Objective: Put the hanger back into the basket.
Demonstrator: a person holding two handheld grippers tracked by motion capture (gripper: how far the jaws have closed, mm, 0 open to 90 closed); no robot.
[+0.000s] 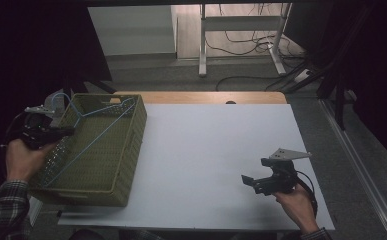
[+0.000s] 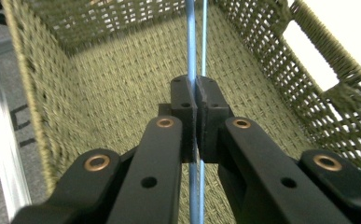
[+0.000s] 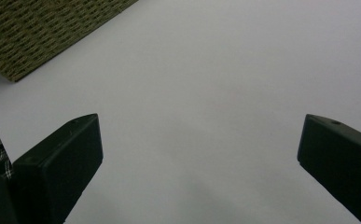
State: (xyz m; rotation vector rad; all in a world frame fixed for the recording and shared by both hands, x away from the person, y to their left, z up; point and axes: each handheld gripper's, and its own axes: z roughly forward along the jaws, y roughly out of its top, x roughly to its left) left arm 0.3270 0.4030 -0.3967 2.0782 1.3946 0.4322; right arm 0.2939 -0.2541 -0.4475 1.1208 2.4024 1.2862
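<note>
At the left of the high view, the left gripper (image 1: 56, 131) is sitting at the near left rim of the woven basket (image 1: 131, 150), with the person's left hand (image 1: 23, 157) wrapped around its body and a checked sleeve (image 1: 1, 207) trailing toward the bottom corner. From up there a blue wire hanger (image 1: 88, 137) is lying slanted across the basket, its hook end reaching toward the far rim, but the grip itself is too small to read. The left gripper view is supplying that detail: the two black jaws are standing pressed together on the thin blue wire of the hanger (image 2: 191, 56), which is running straight up between the pads and on over the basket's woven floor (image 2: 122, 84), with a handle slot showing in the wall at the right.

Further right in the high view, the right gripper (image 1: 248, 181) is hovering low over the bare white tabletop (image 1: 216, 145), held in the right hand (image 1: 296, 202). The right gripper view is showing its jaws standing wide apart with nothing between them, white surface beneath and a corner of the basket (image 3: 38, 32) at top left.

The white top is lying on a wooden table (image 1: 201, 97). Beyond it, grey floor, a white desk frame (image 1: 241, 40) and loose cables (image 1: 246, 45) are sitting in a dim room
</note>
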